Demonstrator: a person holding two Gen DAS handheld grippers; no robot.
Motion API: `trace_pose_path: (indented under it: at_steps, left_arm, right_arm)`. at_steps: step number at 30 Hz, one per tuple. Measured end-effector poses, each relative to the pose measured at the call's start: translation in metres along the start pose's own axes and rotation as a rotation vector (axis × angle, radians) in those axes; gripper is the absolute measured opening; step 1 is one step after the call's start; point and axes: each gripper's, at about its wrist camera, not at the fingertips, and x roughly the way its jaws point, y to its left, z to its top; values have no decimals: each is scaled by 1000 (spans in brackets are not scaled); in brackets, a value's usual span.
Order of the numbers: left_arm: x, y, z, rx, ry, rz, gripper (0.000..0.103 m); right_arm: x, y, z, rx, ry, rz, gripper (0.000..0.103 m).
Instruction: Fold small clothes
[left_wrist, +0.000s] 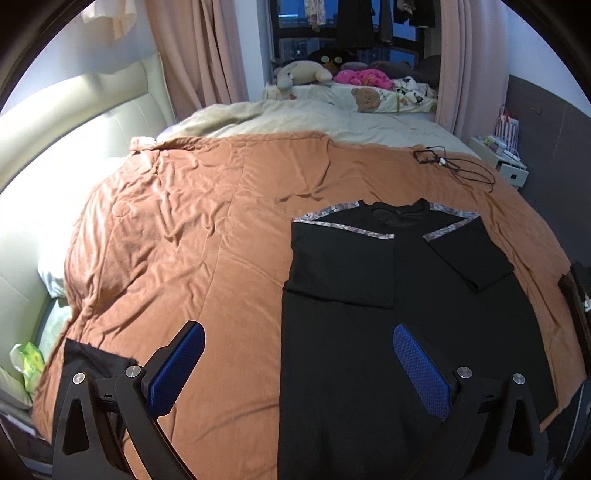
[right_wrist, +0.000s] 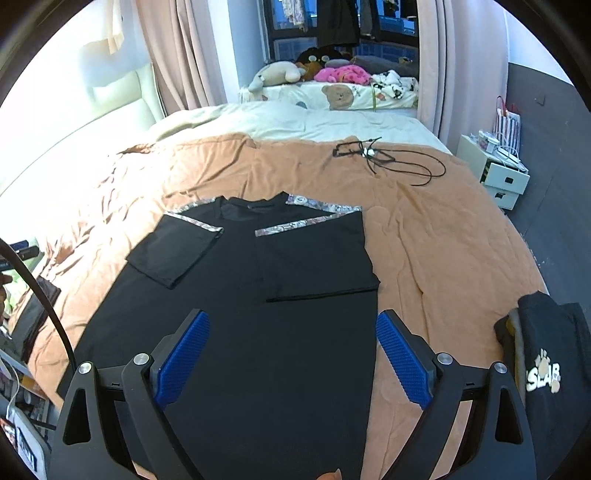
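A black T-shirt (left_wrist: 369, 332) with patterned grey shoulder strips lies flat on the orange blanket (left_wrist: 184, 240), both sleeves folded in over its chest. It also shows in the right wrist view (right_wrist: 258, 332). My left gripper (left_wrist: 297, 334) is open and empty, held above the shirt's left edge near the hem. My right gripper (right_wrist: 293, 323) is open and empty, held above the shirt's lower right part, its right finger (right_wrist: 402, 358) near the shirt's right edge.
A folded black garment with a print (right_wrist: 546, 369) lies at the blanket's right edge. Another dark cloth (left_wrist: 92, 358) lies at the left. A black cable (right_wrist: 388, 158) lies on the blanket (right_wrist: 443, 258) beyond the shirt. Plush toys (right_wrist: 314, 70) sit far back. A white bedside unit (right_wrist: 498, 173) stands at right.
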Motion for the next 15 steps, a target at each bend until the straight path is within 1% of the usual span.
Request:
trace_pose_path:
  at_steps: [1,2,8,15]
  left_arm:
    - [-6,-1,-2,2,-4,0,103]
    - [-16,-2,-7,2,-11,-2,103]
    - [-67,-11,-38,-12,-59,-21,103]
    - [-111,-22,-81,-24,-103,-42,103]
  right_arm:
    - [-9,0,-4,3,-9,3,101]
    - [-15,0,-7,6,-14,9,103]
    - [-61,2,-34,6,-63,18,103]
    - [-104,3,-68,-5,-104,38,103]
